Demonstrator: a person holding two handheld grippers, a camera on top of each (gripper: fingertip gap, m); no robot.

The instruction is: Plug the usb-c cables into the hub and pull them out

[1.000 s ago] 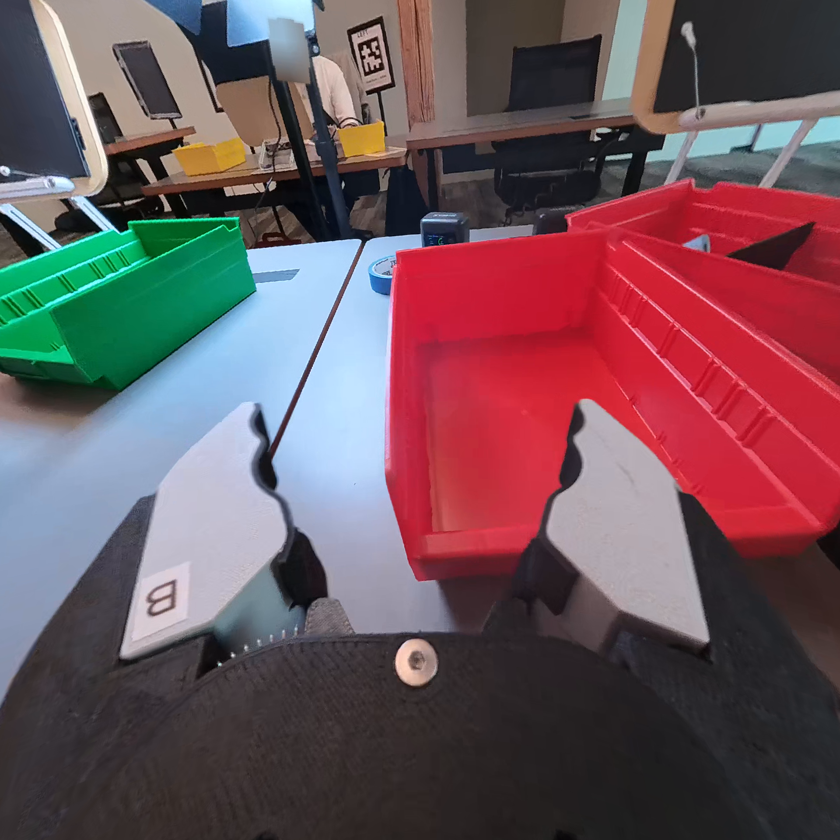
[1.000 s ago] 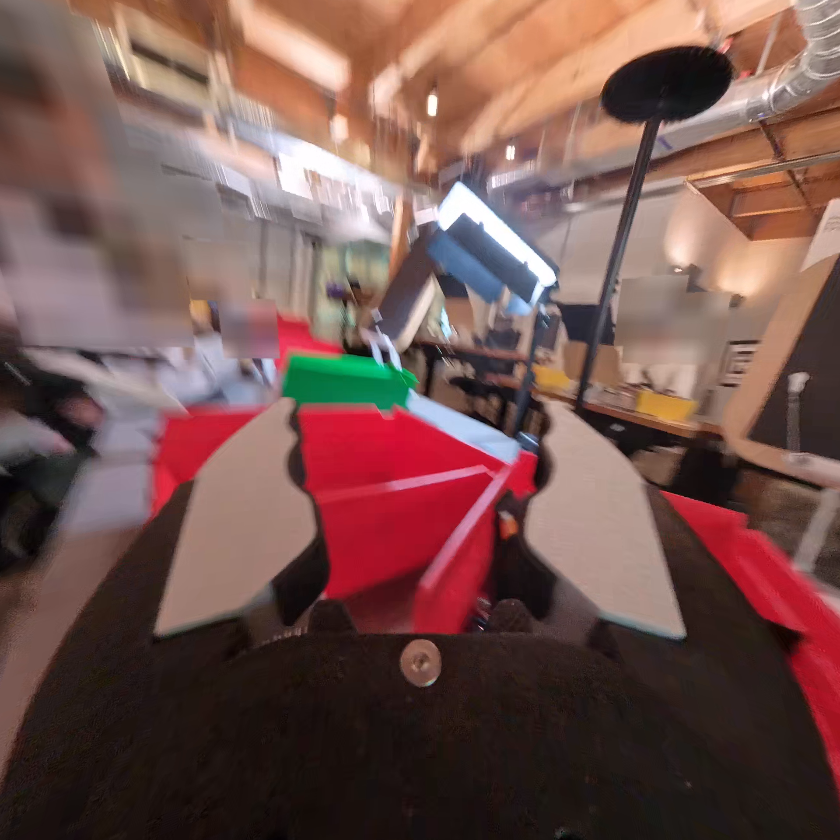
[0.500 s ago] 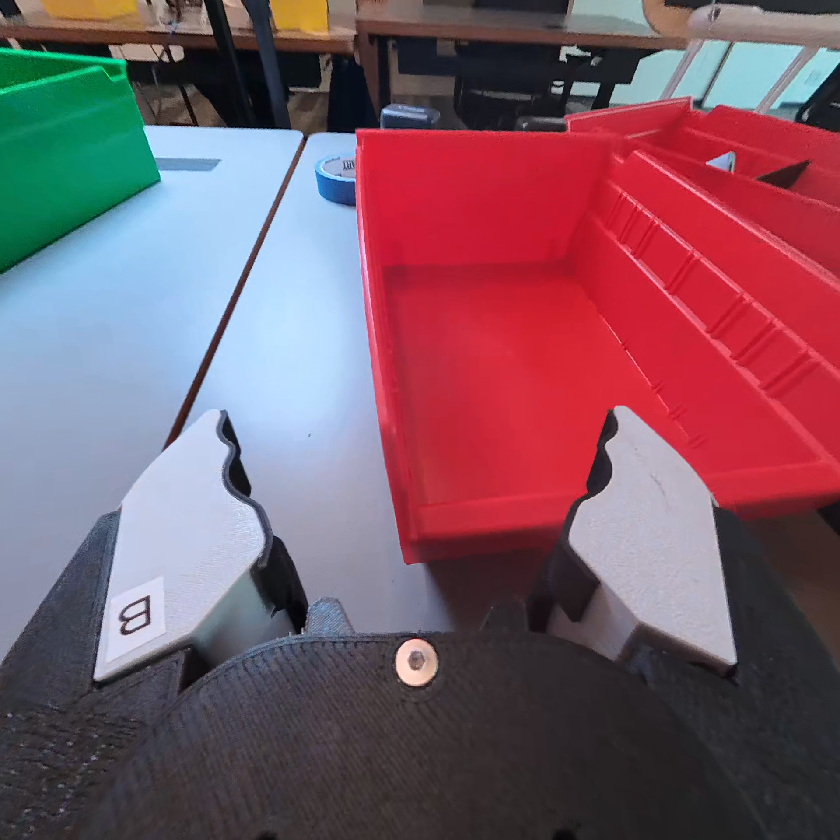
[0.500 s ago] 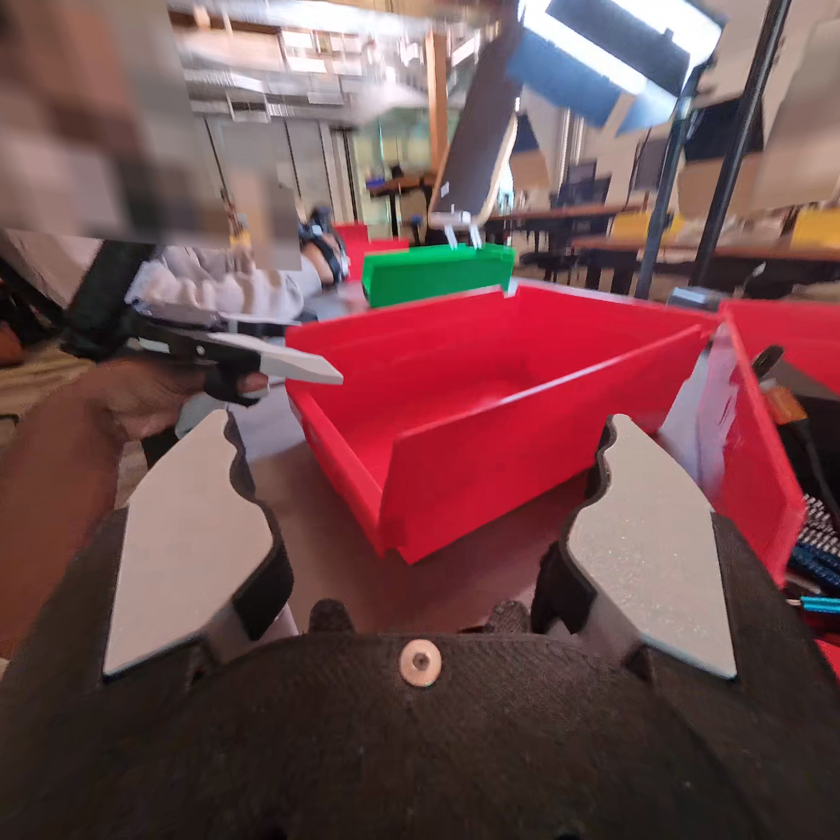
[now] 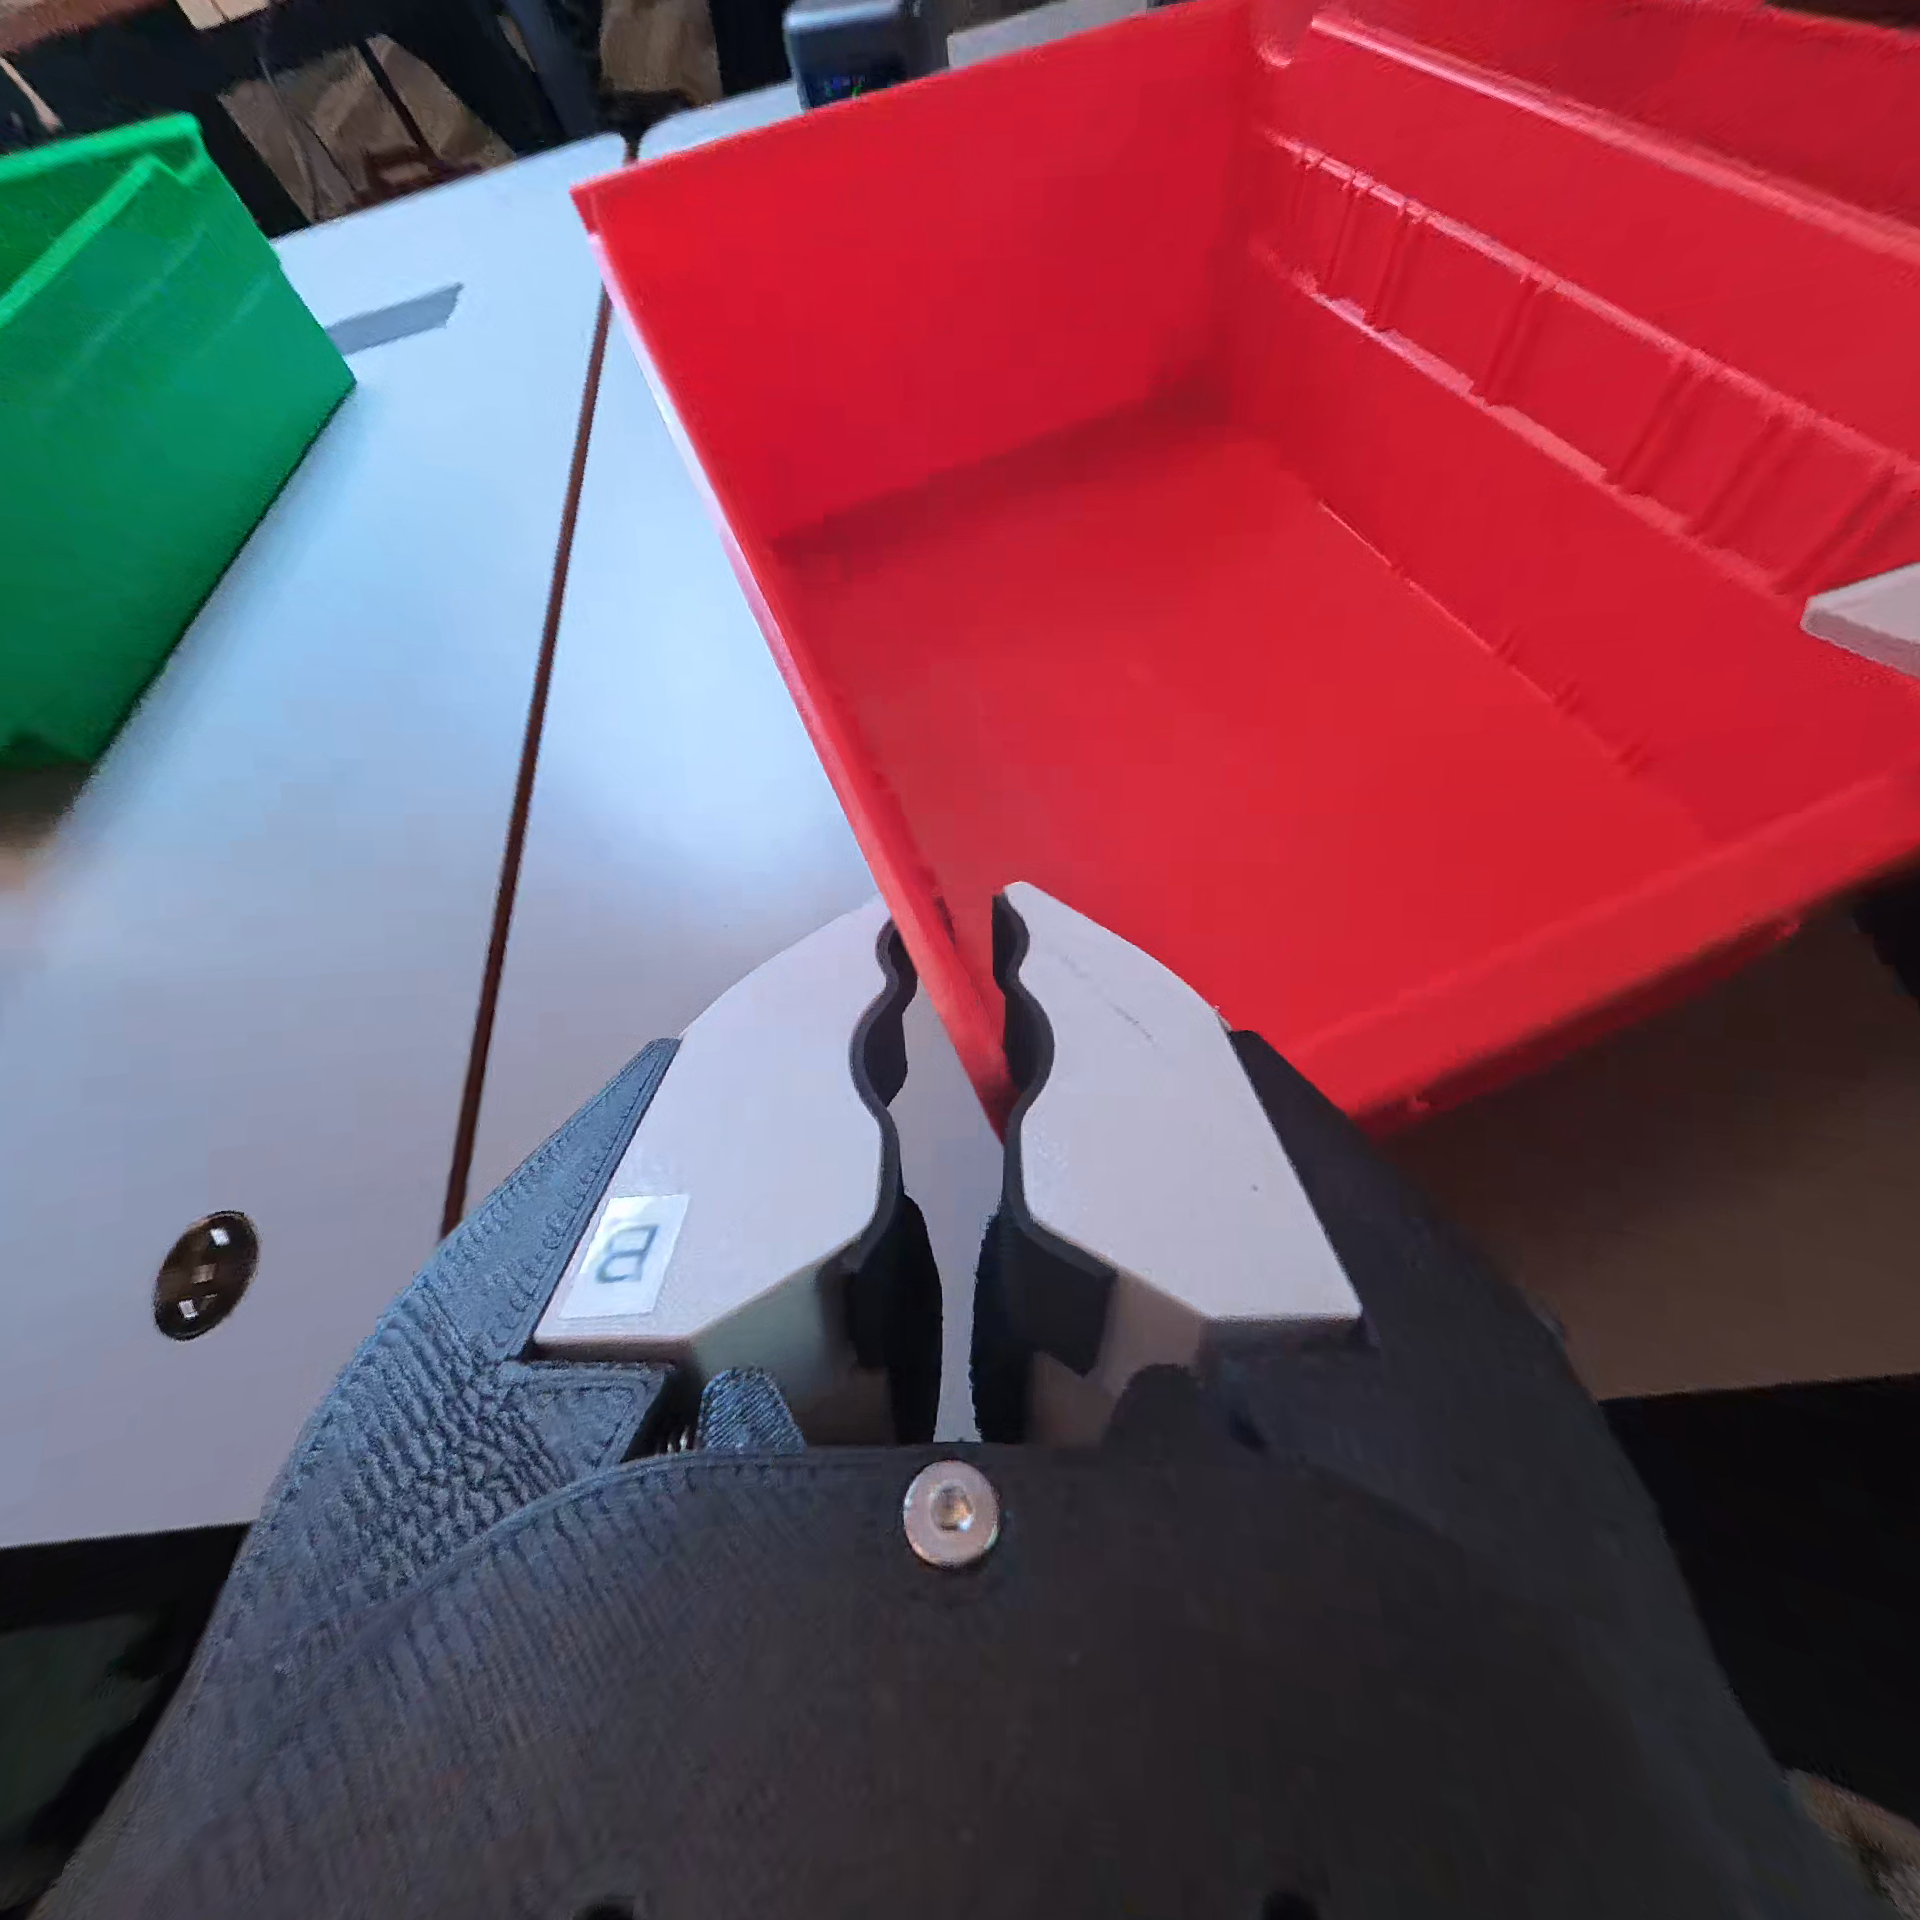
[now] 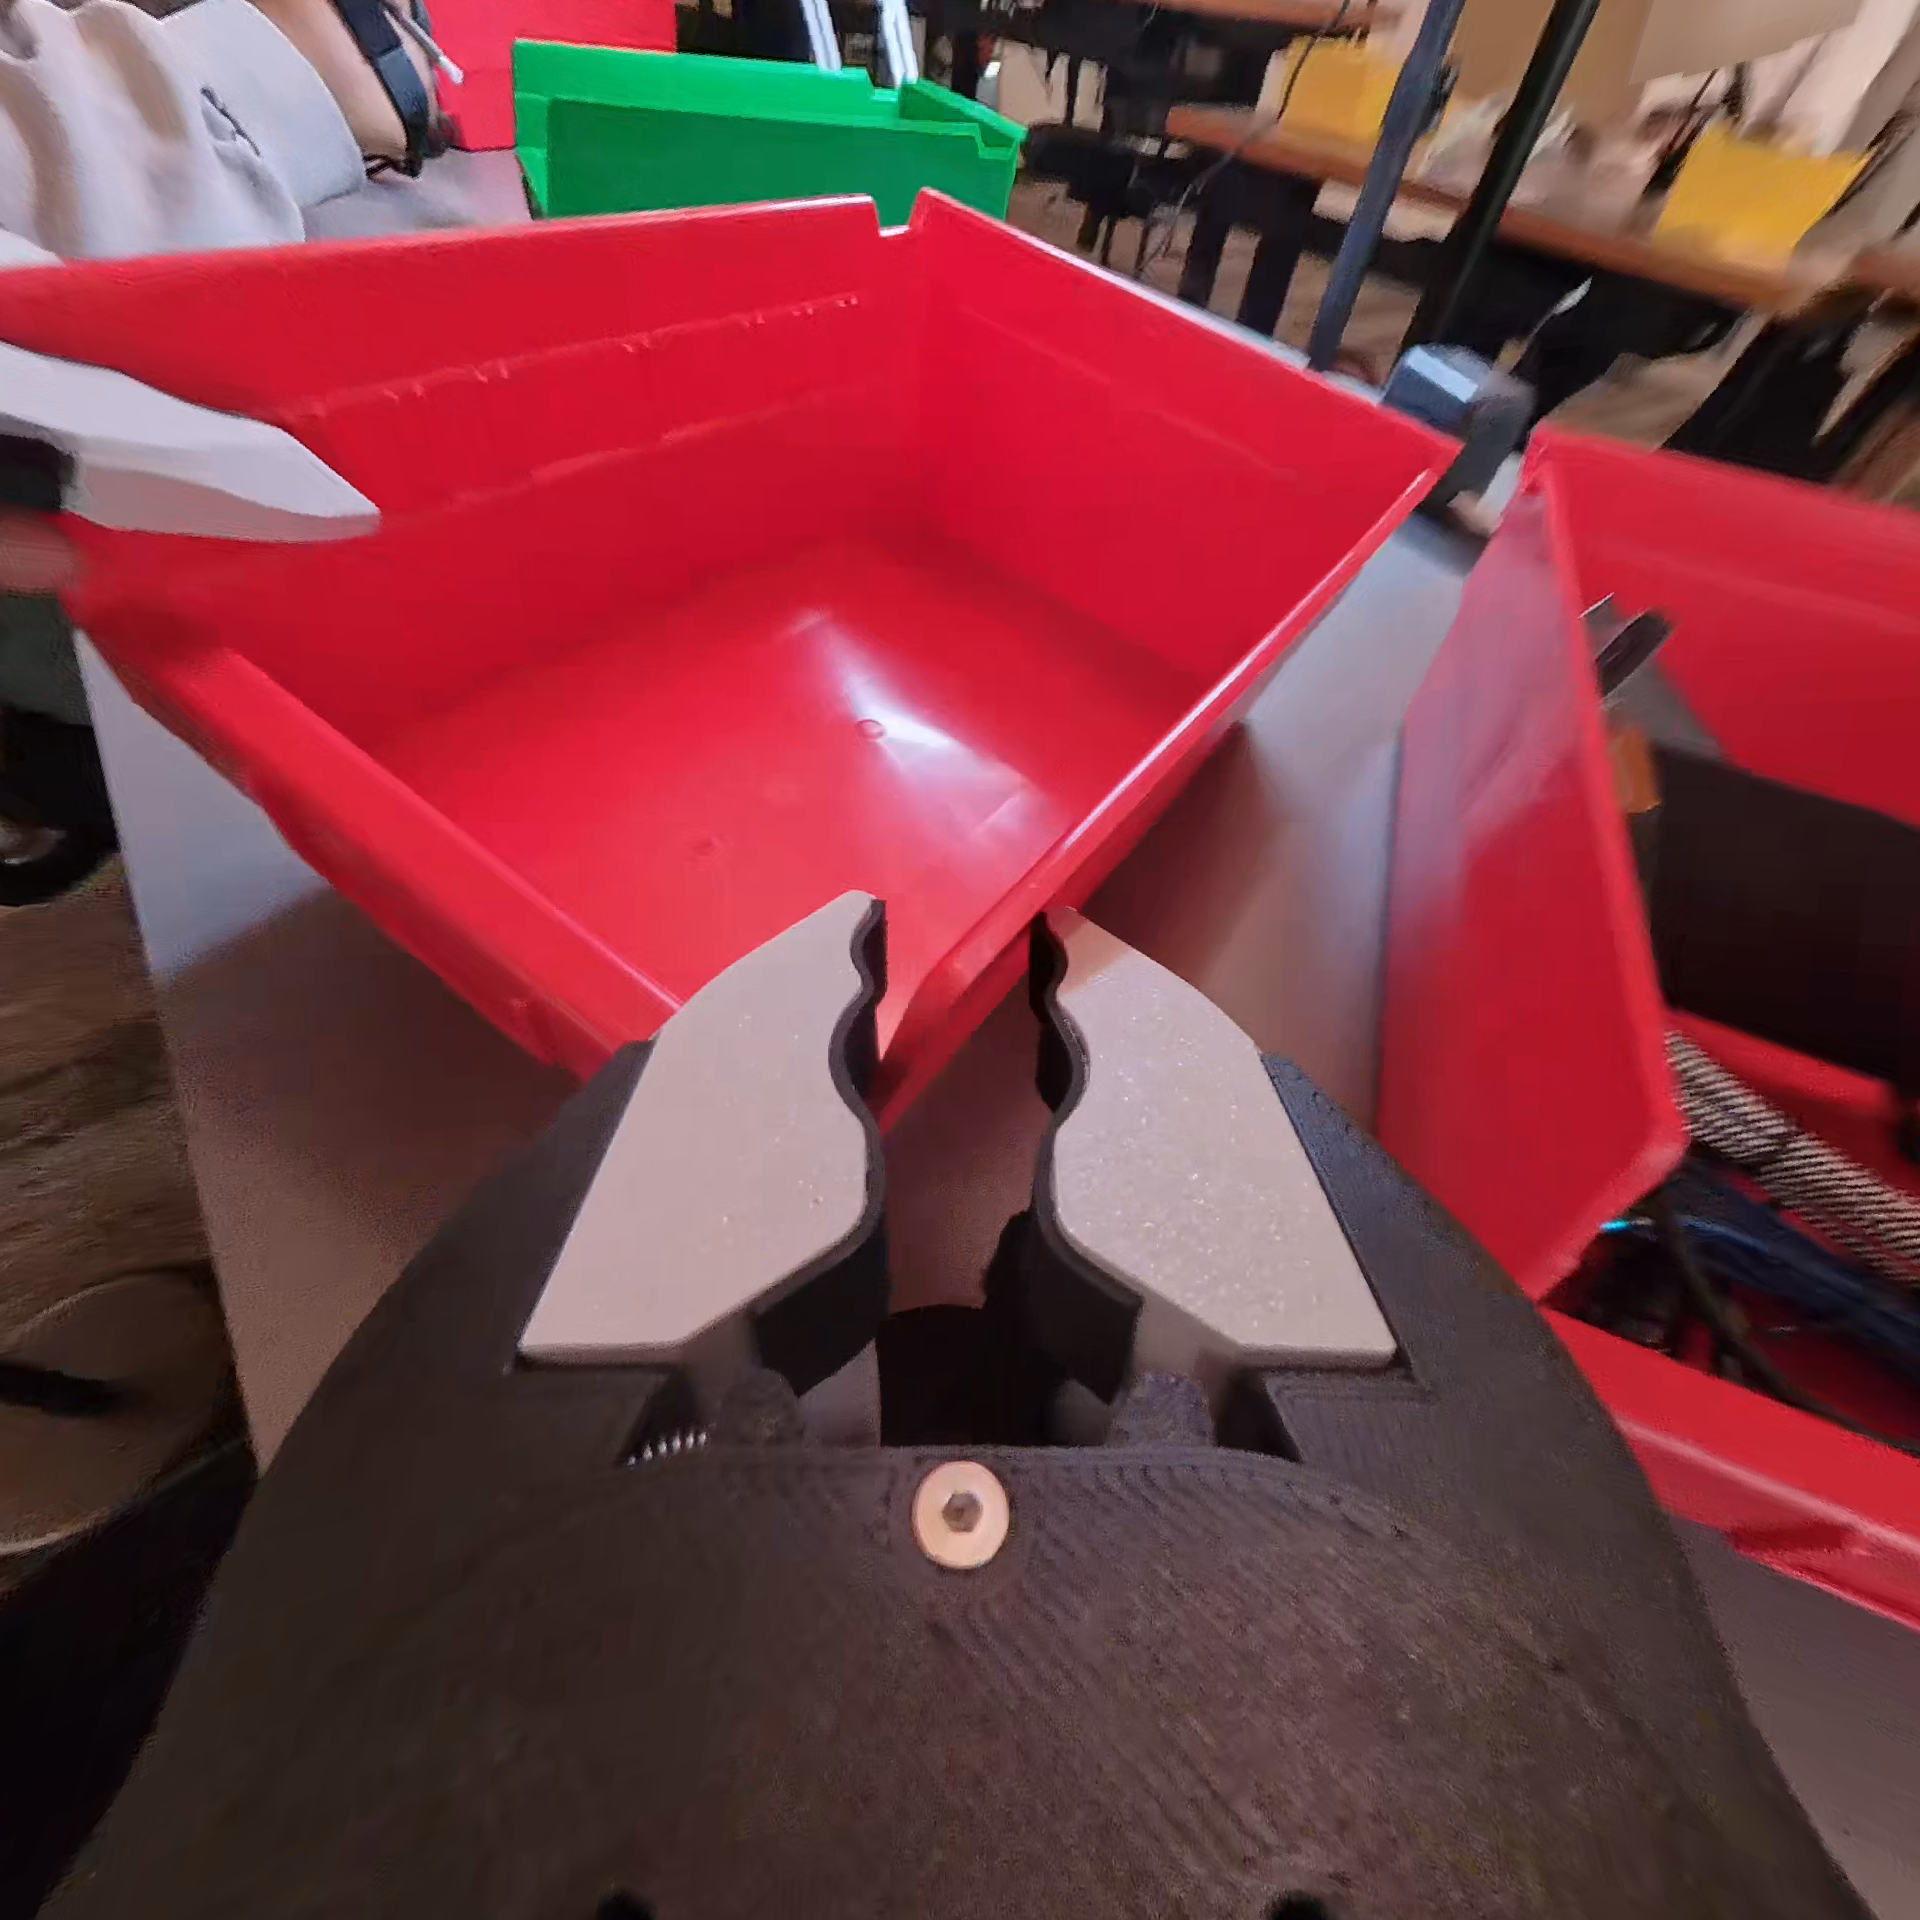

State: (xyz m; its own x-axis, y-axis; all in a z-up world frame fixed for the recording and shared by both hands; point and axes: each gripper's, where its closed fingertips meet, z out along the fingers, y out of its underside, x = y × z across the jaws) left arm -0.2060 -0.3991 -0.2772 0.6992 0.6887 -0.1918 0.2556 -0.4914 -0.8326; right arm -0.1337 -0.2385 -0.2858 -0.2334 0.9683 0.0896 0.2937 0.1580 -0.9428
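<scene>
White sticker (image 5: 623, 1255) with one printed character on left gripper finger.

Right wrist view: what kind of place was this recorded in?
Probably a shared office or lab workspace. Plastic storage bins, a red bin and a green bin, sit on a grey table, with more desks and a stand pole behind.
</scene>
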